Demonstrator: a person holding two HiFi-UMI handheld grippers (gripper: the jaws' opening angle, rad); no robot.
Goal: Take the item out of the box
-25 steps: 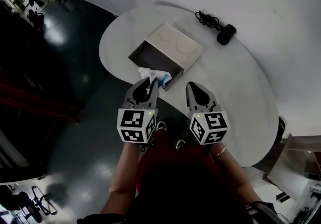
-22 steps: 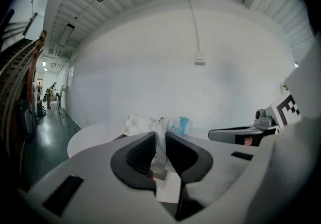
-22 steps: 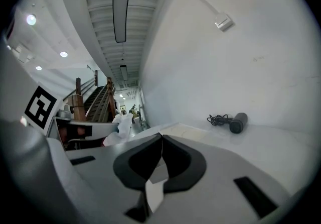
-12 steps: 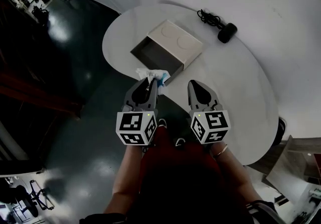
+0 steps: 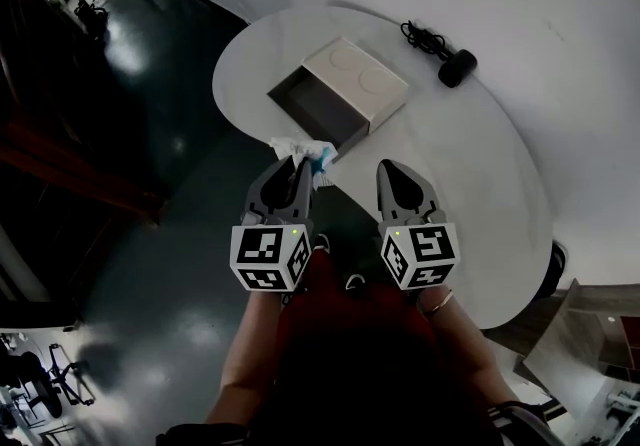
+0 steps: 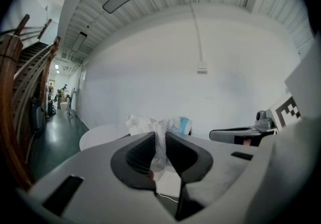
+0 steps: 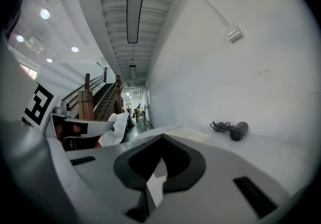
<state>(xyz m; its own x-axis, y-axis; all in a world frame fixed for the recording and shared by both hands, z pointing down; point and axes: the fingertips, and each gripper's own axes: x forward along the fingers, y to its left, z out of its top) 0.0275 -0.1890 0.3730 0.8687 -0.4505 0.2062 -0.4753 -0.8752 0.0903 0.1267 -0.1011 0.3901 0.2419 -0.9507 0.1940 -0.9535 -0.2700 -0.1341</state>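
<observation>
I am pinching a crumpled packet [image 6: 156,126], partly hidden, in the left gripper [image 6: 160,140]; the right gripper [image 7: 161,137] is pressing its jaws together.

Ceiling strip lamps [image 7: 136,7] high above the jaws give bright, even light, the dark floor [image 5: 150,134] glints, and the fisheye edges bend and blacken.

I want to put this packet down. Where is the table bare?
Bare: the wide stretch of table right of the box, ahead of the right tongs, nearer than the black device and its cable. Crowded: the table's left end, which the box fills. The left tongs hold the packet.
</observation>
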